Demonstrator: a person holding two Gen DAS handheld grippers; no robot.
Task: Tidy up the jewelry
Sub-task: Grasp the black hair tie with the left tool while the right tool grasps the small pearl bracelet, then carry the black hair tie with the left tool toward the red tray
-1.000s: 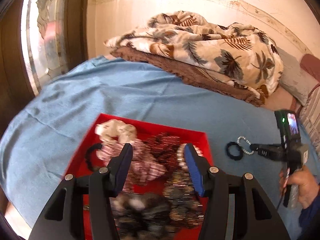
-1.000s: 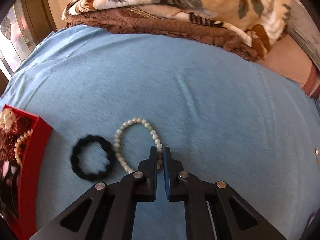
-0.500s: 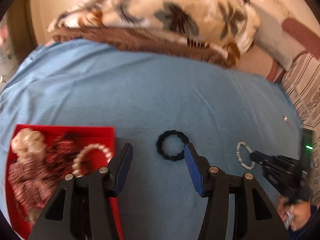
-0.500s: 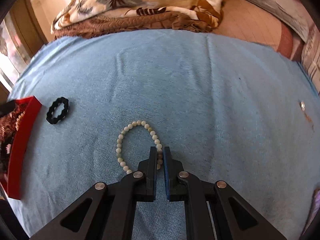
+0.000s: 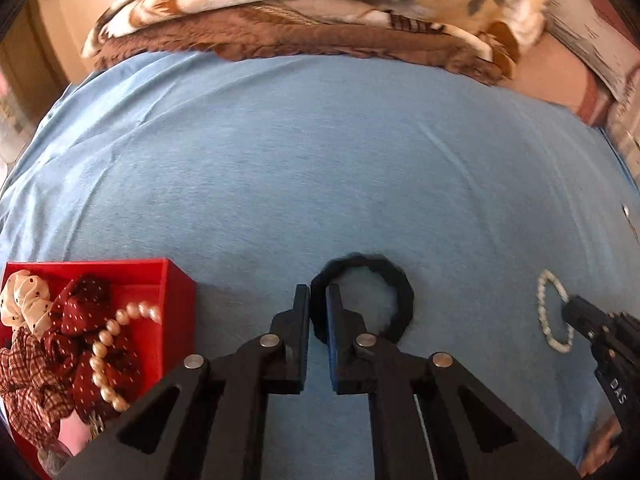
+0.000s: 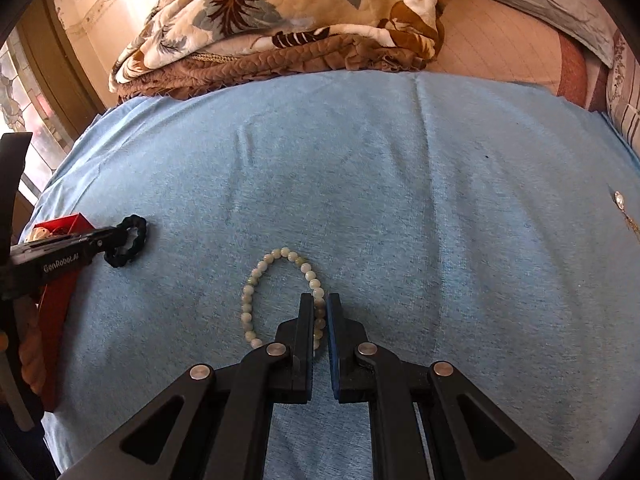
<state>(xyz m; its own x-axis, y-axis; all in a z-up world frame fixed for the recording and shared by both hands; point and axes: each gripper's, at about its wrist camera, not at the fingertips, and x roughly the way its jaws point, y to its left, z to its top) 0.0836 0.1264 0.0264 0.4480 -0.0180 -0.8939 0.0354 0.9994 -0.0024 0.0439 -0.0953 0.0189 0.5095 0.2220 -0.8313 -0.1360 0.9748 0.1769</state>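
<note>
Left wrist view: blue bed [image 5: 320,168], red tray [image 5: 176,292] of jewelry at its left. Black scrunchie [image 5: 394,280] lies flat just right of the tray; left hand-held gripper [image 5: 318,300] pinches its near-left rim. Bead bracelet [image 6: 256,292] farther right, long axis pointing away; right hand-held gripper [image 6: 319,308] clamps its right strand. Left is nearer the tray, likely drops first.

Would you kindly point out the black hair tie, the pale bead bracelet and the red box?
black hair tie [image 5: 404,292], left wrist view, right side of the loop.
pale bead bracelet [image 6: 249,292], right wrist view, left strand of beads.
red box [image 5: 180,300], left wrist view, right wall.
</note>
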